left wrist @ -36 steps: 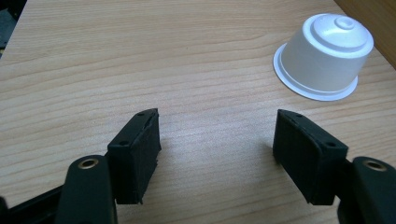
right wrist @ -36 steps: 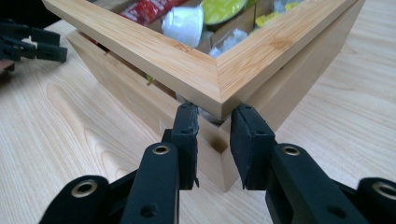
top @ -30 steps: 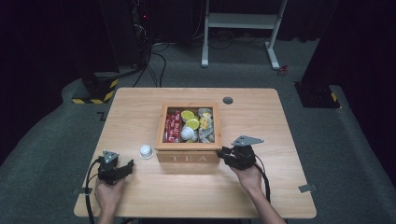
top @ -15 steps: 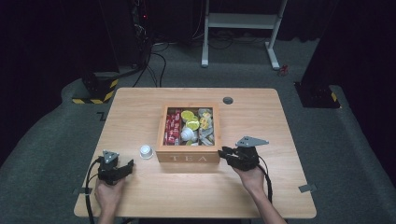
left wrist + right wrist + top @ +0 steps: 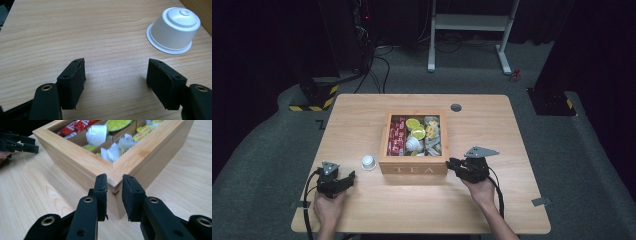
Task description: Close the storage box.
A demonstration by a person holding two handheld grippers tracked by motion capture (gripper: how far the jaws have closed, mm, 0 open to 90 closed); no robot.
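High view | white capsule point(image 5: 369, 161) just ahead-right of left gripper point(image 5: 343, 179), jaws spread, empty | right gripper point(image 5: 454, 164) nearly closed, empty, at tea box point(image 5: 413, 169) corner

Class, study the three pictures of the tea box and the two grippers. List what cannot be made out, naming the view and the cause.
- Print on the red packets: too small in the high view, cut off by the top edge in the right gripper view.
- Whether the right gripper touches the tea box corner: the black fingers cover that spot.
- The capsule's contents: its white shell hides them in the left gripper view.
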